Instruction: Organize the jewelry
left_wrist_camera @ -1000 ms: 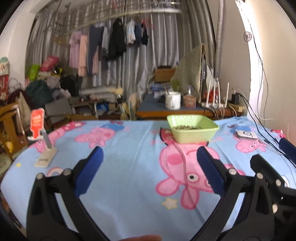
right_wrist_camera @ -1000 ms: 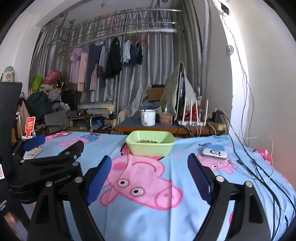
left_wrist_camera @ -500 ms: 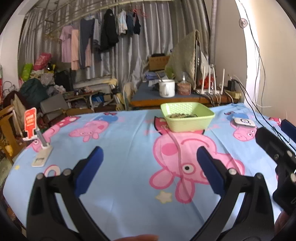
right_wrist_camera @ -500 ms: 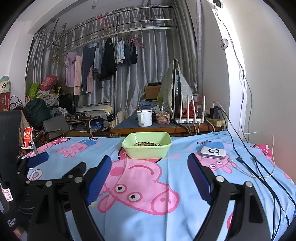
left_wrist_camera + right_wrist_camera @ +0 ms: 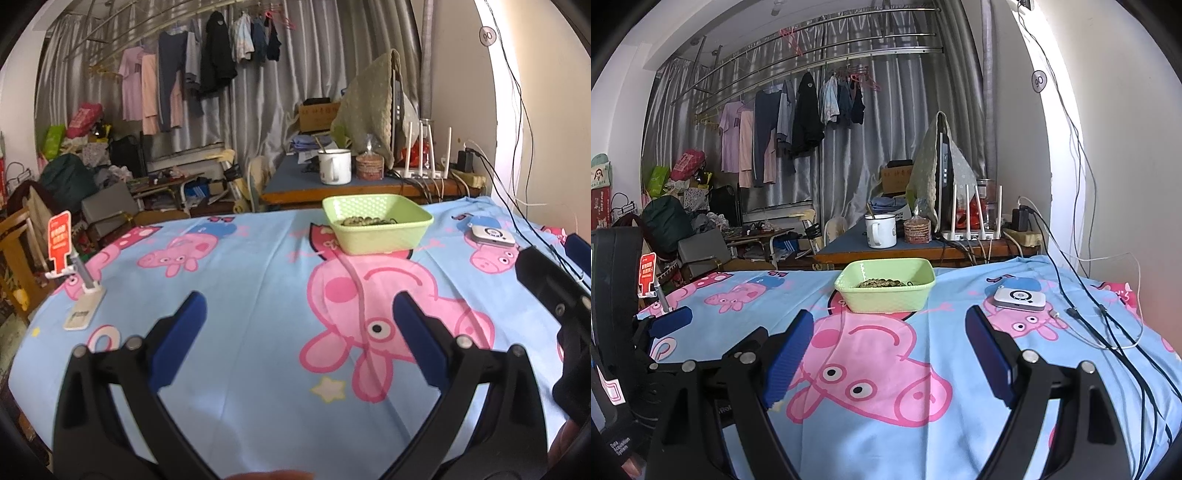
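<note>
Green perforated plastic basket (image 5: 884, 290) sits mid-table on the blue cartoon-pig cloth (image 5: 960, 332), holding a low heap of dark beaded jewelry (image 5: 881, 283); no loose pieces visible elsewhere. Left gripper (image 5: 297, 325) and right gripper (image 5: 888, 341) hang short of it, jaws wide apart, empty. Fits everything already binned, or sorting out of the basket yet to come.

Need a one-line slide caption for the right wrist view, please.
Open right tongs hover over the cartoon sheet, aimed at the green basket of beads; left tongs alongside.
</note>
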{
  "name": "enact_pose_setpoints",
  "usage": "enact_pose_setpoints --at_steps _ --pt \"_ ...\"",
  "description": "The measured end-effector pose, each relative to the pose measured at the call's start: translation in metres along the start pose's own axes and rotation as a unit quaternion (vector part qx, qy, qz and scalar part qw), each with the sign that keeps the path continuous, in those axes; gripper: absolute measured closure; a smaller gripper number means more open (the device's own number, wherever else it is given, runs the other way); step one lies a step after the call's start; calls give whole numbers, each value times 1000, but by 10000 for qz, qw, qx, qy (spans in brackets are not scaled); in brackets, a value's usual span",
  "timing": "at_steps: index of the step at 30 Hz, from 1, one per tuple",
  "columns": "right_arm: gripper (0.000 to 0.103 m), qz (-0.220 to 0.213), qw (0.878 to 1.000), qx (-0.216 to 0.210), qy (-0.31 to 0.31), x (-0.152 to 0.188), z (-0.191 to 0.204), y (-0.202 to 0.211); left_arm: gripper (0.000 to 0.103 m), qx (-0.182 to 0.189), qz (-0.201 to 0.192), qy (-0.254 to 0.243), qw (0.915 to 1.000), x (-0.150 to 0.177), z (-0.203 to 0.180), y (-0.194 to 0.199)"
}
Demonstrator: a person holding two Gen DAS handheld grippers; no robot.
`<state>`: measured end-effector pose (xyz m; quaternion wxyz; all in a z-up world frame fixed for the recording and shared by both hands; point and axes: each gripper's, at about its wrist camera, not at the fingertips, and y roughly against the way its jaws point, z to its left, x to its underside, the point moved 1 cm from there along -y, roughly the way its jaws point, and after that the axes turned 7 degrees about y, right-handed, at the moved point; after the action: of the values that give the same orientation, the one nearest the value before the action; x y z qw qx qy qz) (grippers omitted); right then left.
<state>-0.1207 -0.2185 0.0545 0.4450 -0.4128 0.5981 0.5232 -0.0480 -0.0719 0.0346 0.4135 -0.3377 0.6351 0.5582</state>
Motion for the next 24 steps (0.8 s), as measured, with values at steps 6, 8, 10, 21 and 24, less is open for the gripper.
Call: enact_pose_setpoints --at_steps 6,8,10,21,24 --pt "47 8 10000 -4 -3 0 1 0 6 2 36 52 10000 0 3 -1" --pt "47 12 10000 -7 -12 0 1 0 6 6 43 55 10000 0 3 -2" --pt "47 9 10000 -11 -15 1 1 0 6 13 54 58 10000 0 4 -2" --pt "47 -36 10000 -6 -29 1 3 1 6 93 -62 39 9999 4 3 2" --pt "47 -64 9999 2 -78 2 3 3 6 103 -43 52 9999 2 2 1"
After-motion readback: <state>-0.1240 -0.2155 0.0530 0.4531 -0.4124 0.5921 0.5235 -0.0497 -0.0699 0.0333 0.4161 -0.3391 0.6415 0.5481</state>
